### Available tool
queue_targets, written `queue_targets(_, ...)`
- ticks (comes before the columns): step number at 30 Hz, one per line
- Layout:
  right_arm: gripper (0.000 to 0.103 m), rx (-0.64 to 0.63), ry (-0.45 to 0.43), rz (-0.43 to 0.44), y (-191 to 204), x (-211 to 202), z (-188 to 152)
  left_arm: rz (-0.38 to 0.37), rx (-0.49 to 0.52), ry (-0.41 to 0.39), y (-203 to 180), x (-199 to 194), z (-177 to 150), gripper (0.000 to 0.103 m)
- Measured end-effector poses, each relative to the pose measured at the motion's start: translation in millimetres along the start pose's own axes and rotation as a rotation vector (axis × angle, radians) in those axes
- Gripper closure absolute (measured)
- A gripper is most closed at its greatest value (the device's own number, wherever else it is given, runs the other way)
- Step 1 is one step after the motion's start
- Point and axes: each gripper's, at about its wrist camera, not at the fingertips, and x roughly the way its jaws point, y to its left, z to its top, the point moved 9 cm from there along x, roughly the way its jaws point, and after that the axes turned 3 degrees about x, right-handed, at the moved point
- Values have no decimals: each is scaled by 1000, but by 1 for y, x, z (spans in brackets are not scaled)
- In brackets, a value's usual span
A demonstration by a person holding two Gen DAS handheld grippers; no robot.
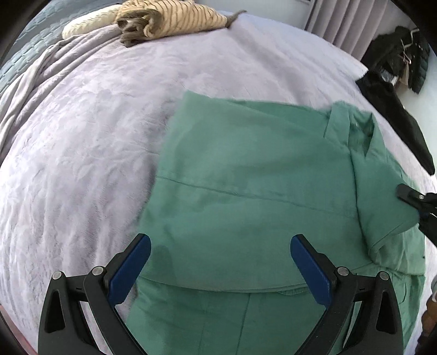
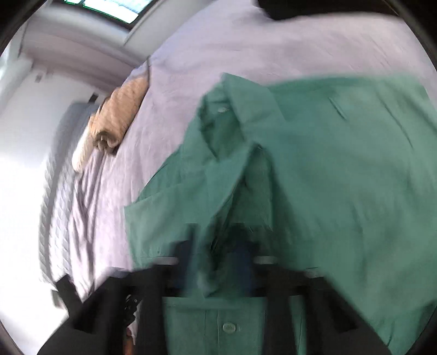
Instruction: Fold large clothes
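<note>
A large green shirt [image 1: 245, 177] lies partly folded on the lilac bedspread [image 1: 95, 123], with its collar [image 1: 360, 131] at the far right. My left gripper [image 1: 220, 247] hovers open over the shirt's near part, its blue pads wide apart with nothing between them. In the right wrist view, which is blurred, my right gripper [image 2: 214, 254] stands narrow, with a bunched fold of the green shirt [image 2: 341, 177] pinched between its fingers. From the left wrist view its black tip [image 1: 409, 195] shows at the folded sleeve on the right edge.
A folded beige striped garment [image 1: 169, 21] and a cream pillow [image 1: 87, 20] lie at the far end of the bed. Black clothes [image 1: 396, 82] hang over the right edge. A teal quilt [image 1: 21, 54] lies far left, and curtains [image 1: 341, 21] hang behind.
</note>
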Motion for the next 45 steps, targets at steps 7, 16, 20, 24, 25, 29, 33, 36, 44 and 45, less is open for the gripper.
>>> queue_targets(7, 76, -324, 197, -29, 73, 64, -46, 54, -61, -5, 41, -4, -4, 1)
queue_targets(16, 56, -200, 206, 3, 31, 19, -69, -35, -25, 14, 7, 0, 3, 1)
queue_targets(20, 56, 15, 183, -22, -40, -24, -78, -157, 8, 85, -40, 20, 2, 1)
queue_targets(24, 56, 287, 68, -31, -119, -76, -83, -129, 49, 97, -68, 32, 1, 1)
queue_targets(25, 56, 349, 33, -21, -135, -87, -82, -122, 63, 85, -73, 29, 2, 1)
queue_targets(29, 56, 593, -127, 51, -191, -124, -84, -70, 151, 47, -91, 17, 6, 1)
queue_targets(33, 56, 774, -217, 151, -232, -140, -86, -50, 241, 18, -118, 5, 17, 1)
queue_targets(36, 63, 891, -270, 245, -254, -145, -85, -53, 284, -9, -142, -3, 26, 1)
queue_targets(44, 101, 782, -304, 53, -266, -157, -93, -46, 403, 1, -231, 28, 20, 1)
queue_targets(45, 101, 807, -287, 59, -273, -153, -101, -33, 412, 21, -235, 37, 13, 1)
